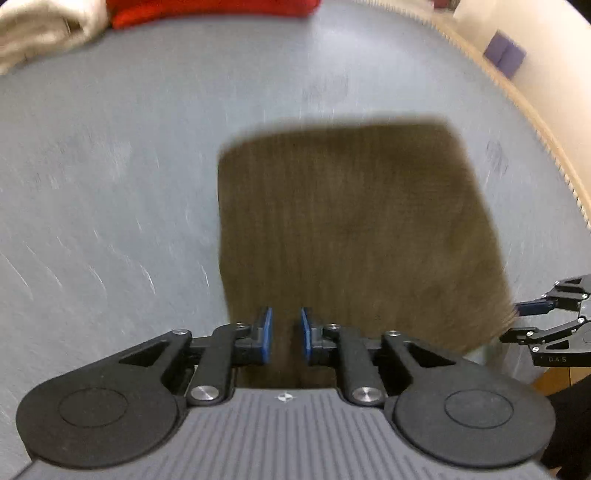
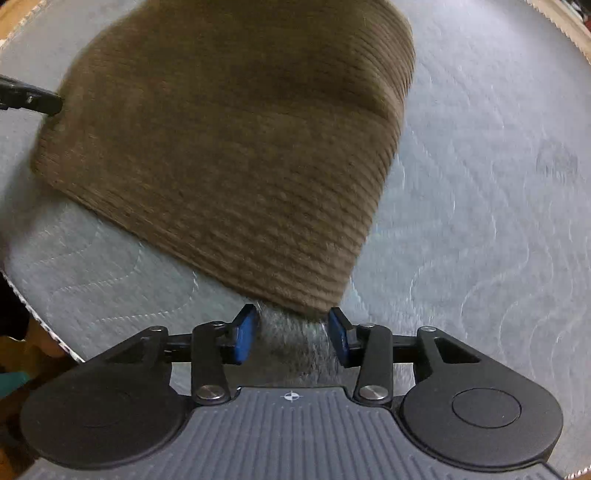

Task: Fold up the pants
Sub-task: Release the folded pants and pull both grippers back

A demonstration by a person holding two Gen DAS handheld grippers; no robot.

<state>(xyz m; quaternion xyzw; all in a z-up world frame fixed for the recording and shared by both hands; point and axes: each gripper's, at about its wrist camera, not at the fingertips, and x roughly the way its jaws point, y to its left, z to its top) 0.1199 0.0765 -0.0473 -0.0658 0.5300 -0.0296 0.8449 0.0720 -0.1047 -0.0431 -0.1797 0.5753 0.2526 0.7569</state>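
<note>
The brown corduroy pants (image 1: 354, 229) lie folded into a compact rectangle on the grey quilted surface (image 1: 110, 184). My left gripper (image 1: 286, 332) hovers over the near edge of the pants, its blue pads slightly apart with nothing between them. My right gripper (image 2: 291, 334) is open just off the near corner of the pants (image 2: 236, 147), holding nothing. In the left wrist view the right gripper (image 1: 532, 321) shows at the pants' right corner. A tip of the left gripper (image 2: 29, 98) shows at the pants' far left side in the right wrist view.
A red cloth (image 1: 207, 11) and a cream towel (image 1: 40, 29) lie at the far edge of the surface. A beige trimmed edge (image 1: 517, 99) runs along the right, with a purple object (image 1: 504, 55) beyond it. The surface's near edge (image 2: 44, 325) drops off at the left.
</note>
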